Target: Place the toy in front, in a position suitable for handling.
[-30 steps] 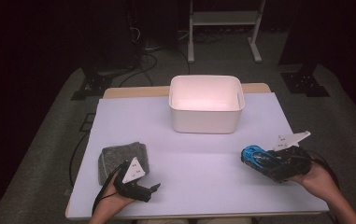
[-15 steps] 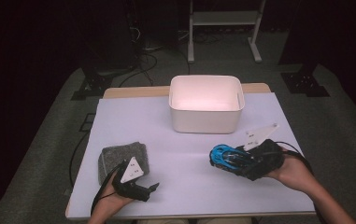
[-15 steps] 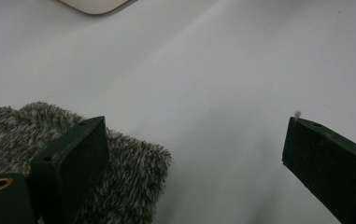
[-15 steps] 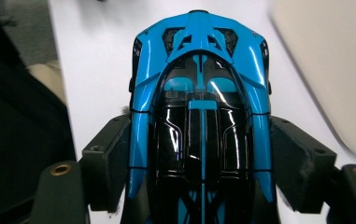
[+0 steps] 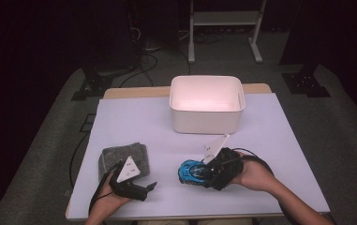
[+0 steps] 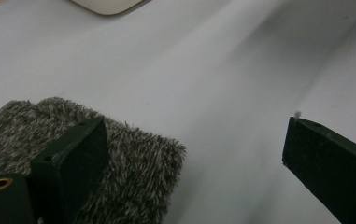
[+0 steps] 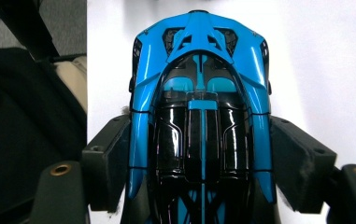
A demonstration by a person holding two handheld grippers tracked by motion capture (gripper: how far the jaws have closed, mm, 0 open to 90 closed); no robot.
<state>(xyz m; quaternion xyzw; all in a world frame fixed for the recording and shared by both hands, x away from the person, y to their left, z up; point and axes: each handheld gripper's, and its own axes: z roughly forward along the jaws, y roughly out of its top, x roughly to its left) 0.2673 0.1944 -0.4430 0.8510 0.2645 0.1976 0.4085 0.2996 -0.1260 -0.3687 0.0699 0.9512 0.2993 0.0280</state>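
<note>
A blue and black toy car (image 5: 189,172) (image 7: 199,88) is clamped by its sides between the jaws of my right gripper (image 5: 198,174) (image 7: 199,156), held low over the front middle of the white table (image 5: 138,122). The car's nose points left in the high view. A grey fuzzy cloth (image 5: 116,157) (image 6: 133,172) lies at the front left. My left gripper (image 5: 144,187) (image 6: 196,140) rests at the cloth's near edge, open, with one jaw against the cloth and bare table between the jaws.
A white tub (image 5: 206,105) stands at the back middle of the table, and its corner (image 6: 105,4) shows in the left gripper view. Stands and cables lie on the dark floor behind.
My right gripper has carried the blue car leftward from the table's right side to the front middle. The left gripper and the cloth have not moved.
</note>
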